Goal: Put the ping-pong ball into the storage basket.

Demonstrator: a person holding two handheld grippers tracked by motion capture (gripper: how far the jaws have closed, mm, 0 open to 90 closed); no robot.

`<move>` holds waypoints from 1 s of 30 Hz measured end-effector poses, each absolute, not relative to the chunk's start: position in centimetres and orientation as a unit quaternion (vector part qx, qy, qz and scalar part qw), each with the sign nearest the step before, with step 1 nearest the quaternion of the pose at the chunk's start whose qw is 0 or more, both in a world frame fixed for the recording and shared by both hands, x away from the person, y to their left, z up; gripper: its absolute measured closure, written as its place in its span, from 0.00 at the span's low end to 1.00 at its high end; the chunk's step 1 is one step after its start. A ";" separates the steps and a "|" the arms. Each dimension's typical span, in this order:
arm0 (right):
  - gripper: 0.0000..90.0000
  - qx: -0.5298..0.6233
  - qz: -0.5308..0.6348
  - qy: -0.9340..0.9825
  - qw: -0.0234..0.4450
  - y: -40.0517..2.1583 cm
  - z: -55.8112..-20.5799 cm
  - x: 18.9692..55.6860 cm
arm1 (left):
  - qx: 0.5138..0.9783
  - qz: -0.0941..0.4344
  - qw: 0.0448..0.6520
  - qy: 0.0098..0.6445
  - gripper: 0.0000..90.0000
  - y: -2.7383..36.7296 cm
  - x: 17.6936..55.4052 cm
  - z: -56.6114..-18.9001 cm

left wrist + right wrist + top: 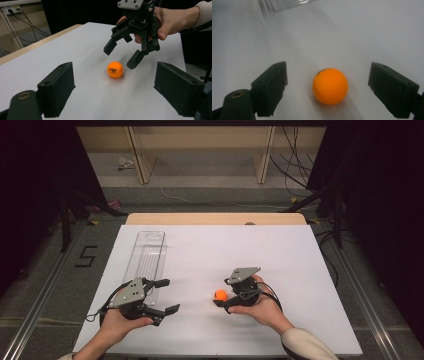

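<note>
Right gripper point(223, 299) spread wide around orange ball point(220, 294), not touching.
Left gripper point(165, 296) released, empty; an off-centre squeeze could roll the ball away.

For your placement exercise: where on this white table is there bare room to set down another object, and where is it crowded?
Free: the far right stretch of the white table, beyond the right gripper, and the middle strip between the clear tray and that gripper. Crowded: the near edge, where the left gripper sits by the tray's near end and the right gripper's open jaws flank the orange ball.
</note>
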State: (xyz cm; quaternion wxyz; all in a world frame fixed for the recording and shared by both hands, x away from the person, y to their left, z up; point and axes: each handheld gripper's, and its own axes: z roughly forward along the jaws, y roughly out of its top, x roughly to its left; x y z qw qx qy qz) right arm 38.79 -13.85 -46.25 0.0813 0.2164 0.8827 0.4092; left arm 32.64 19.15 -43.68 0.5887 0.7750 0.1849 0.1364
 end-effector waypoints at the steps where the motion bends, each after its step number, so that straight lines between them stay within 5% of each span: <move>1: 0.18 0.215 0.407 0.884 0.081 -13.8 -46.3 38.9 | 0.775 0.136 0.589 0.185 0.18 19.2 32.6 -43.7; 30: 0.38 0.200 0.364 0.907 0.071 -12.3 -48.2 40.2 | 0.778 0.137 0.586 0.179 0.18 19.1 32.6 -43.7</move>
